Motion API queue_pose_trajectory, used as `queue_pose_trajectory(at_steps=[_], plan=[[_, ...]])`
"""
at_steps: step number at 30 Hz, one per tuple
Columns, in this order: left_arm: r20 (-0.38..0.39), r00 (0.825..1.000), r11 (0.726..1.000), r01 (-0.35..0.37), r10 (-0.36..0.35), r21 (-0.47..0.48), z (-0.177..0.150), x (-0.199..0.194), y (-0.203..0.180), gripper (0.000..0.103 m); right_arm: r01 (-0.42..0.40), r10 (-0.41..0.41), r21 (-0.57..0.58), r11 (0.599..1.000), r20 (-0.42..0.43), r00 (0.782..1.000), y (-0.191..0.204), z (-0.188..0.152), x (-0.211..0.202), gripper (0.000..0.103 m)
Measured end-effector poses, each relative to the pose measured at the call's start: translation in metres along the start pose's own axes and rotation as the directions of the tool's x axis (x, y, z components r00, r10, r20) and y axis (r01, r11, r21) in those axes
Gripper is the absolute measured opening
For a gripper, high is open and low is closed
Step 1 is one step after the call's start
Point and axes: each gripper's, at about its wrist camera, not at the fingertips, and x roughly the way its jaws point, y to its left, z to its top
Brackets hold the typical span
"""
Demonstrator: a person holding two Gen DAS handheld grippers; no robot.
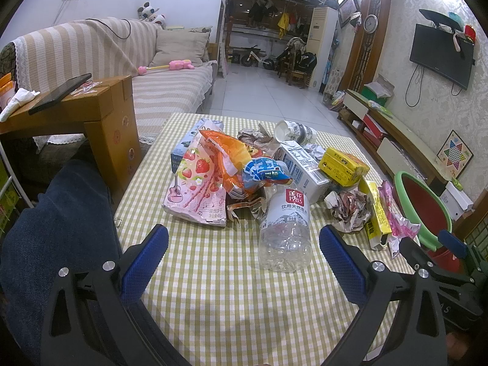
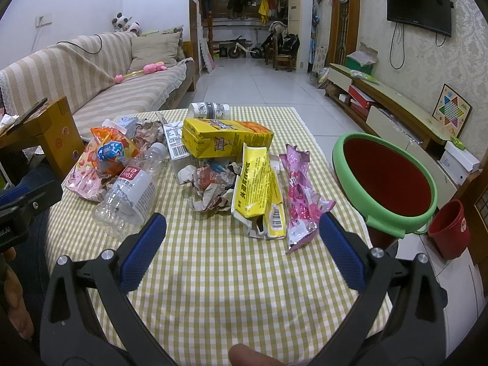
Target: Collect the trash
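The left gripper (image 1: 244, 253) is released, jaws spread wide and holding nothing; it hovers over the checked tablecloth (image 1: 219, 289), lined up with the base of the clear plastic bottle (image 1: 285, 231), which lies on its side nearest the fingers. The right gripper (image 2: 242, 245) is likewise released and empty, aimed at the near end of the flattened yellow carton (image 2: 257, 192) and the pink foil wrapper (image 2: 297, 201) lying just beside it.

The trash is heaped at the centre of the table, within reach of both tools. The green-rimmed bin (image 2: 360, 149) stands off the table's right edge with its mouth tilted toward the pile — a placement that probably lets the right side drop items in with a short travel.

Count of visible items:
- Plastic bottles — one.
- Yellow cartons: two, the flattened one and an intact yellow box (image 2: 225, 141) behind it.
- White milk carton (image 1: 303, 166): one.
- Paper cup (image 1: 294, 131), tipped over at the far side: one.
- Strawberry biscuit pack (image 1: 195, 183): one.
- Crumpled paper wads: at least two; the rest of the heap overlaps too much to count.
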Motion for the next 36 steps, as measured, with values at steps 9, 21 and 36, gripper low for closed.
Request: queue_pose_trajectory(at_steps=[9,21,36], plan=[[-0.001,1.0,1.0,0.0,0.0,0.001,0.0,0.0,0.0,0.095,-0.005,0.005,0.007,1.0,-0.003,1.0,-0.001,0.0,0.0,0.098],[-0.045,0.999,0.999,0.024,-0.023,0.028,-0.003,0.008,-0.005,0.095,-0.025,0.025,-0.001,1.0,-0.024,0.999,-0.007,0.005,0.001,0.098],[-0.255,0.961,0.994,0.11,-0.107,0.0,-0.003,0.054,-0.021,0.095,0.035,-0.026,0.07,0.997,-0.125,0.992,-0.066,0.033,0.035,0.098]])
